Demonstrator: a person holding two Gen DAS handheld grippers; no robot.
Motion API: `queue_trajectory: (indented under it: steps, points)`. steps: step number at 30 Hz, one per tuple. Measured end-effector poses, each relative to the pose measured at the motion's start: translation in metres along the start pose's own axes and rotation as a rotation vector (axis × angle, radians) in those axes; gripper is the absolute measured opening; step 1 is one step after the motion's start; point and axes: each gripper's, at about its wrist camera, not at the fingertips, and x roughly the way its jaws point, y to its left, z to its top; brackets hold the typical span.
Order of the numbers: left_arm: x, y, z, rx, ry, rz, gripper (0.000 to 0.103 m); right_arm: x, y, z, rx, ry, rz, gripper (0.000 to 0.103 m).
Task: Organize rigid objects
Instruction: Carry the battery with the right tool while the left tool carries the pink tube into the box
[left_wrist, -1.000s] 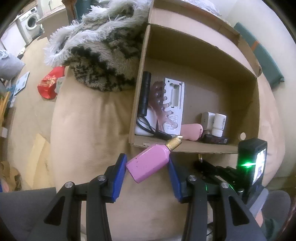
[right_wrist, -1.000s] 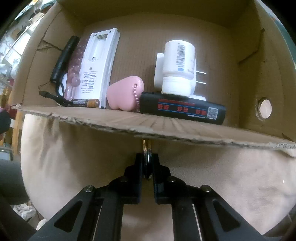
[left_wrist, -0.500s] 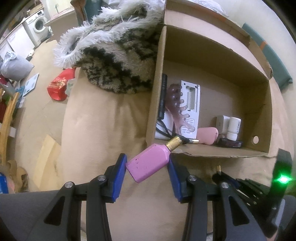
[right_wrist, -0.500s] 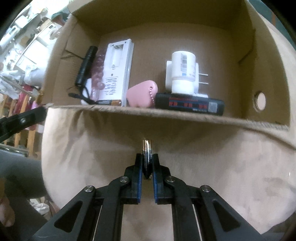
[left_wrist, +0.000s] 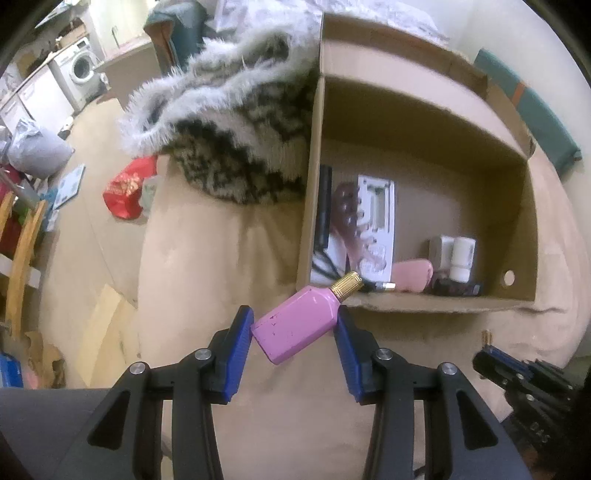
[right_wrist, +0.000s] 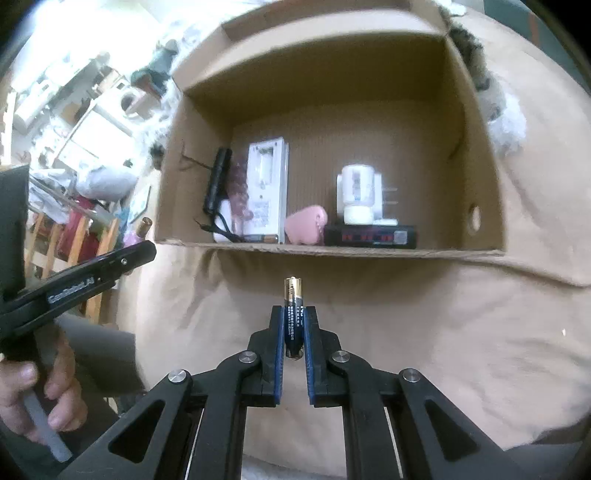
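Note:
My left gripper (left_wrist: 293, 328) is shut on a pink bottle (left_wrist: 297, 328) with a gold cap, held tilted just short of the near left corner of the cardboard box (left_wrist: 310, 206). My right gripper (right_wrist: 293, 321) is shut on a battery (right_wrist: 293, 314), gold tip pointing at the box (right_wrist: 354, 251), a short way in front of its near wall. Inside the box lie a white plastic panel (right_wrist: 267, 184), a black flashlight (right_wrist: 216, 181), a pink heart-shaped piece (right_wrist: 306, 223), a white bottle (right_wrist: 356, 192) and a black bar (right_wrist: 369, 236). The right gripper's tip shows in the left wrist view (left_wrist: 487, 354).
The box rests on a tan cushion (left_wrist: 207, 266). A furry black and white blanket (left_wrist: 236, 125) lies against the box's left wall. A red bag (left_wrist: 123, 192) lies on the floor to the left. The hand on the left gripper (right_wrist: 33, 391) shows at the lower left.
Both grippers have drawn back from the box, which now looks smaller. The right gripper pulled back farther and shows more of the battery. Both keep their hold.

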Motion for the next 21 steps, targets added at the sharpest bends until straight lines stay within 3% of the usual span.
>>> queue_trajectory:
  steps: [5,15,21]
  points:
    - [-0.015,-0.005,0.007,0.007,-0.035,-0.023,0.041,-0.016,0.004,0.011,-0.014,-0.043,0.015,0.011]
    - [-0.033,-0.029,0.046,0.042,-0.08,-0.048,0.041,-0.058,0.007,0.073,-0.049,-0.165,0.038,0.011]
    - [-0.029,-0.051,0.073,0.07,-0.11,-0.072,0.041,-0.05,-0.001,0.105,-0.038,-0.197,0.042,0.011]
